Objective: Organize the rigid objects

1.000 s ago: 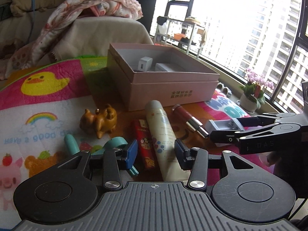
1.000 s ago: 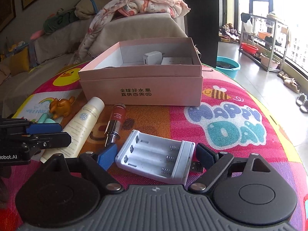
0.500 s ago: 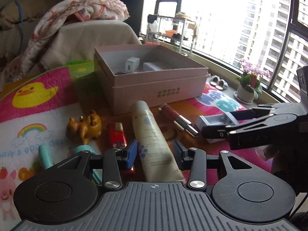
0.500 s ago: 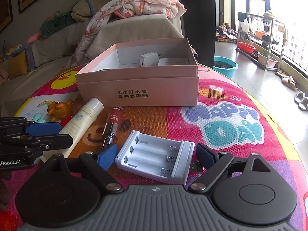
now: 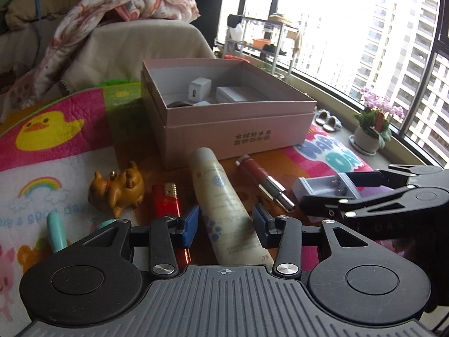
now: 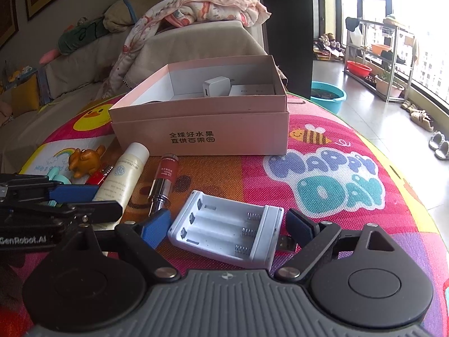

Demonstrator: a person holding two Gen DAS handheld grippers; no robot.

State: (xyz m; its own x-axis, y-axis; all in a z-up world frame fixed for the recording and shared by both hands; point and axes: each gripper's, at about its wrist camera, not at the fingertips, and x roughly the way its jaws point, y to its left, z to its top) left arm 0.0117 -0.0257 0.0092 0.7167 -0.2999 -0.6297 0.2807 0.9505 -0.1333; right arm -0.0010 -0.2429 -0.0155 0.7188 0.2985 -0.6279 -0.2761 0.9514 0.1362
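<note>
The cream tube [image 5: 224,205] lies lengthwise between the wide-open, empty left hand-held gripper [image 5: 226,224] pads, cap toward the pink box [image 5: 238,137]. The right hand-held gripper [image 6: 224,230] (also spread, gripping nothing) straddles the white battery holder [image 6: 227,230] on the mat.

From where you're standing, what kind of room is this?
Most likely a living room in a high-rise flat. A covered sofa with a blanket stands behind, a children's play mat covers the surface, and the big window looks out on apartment towers.
</note>
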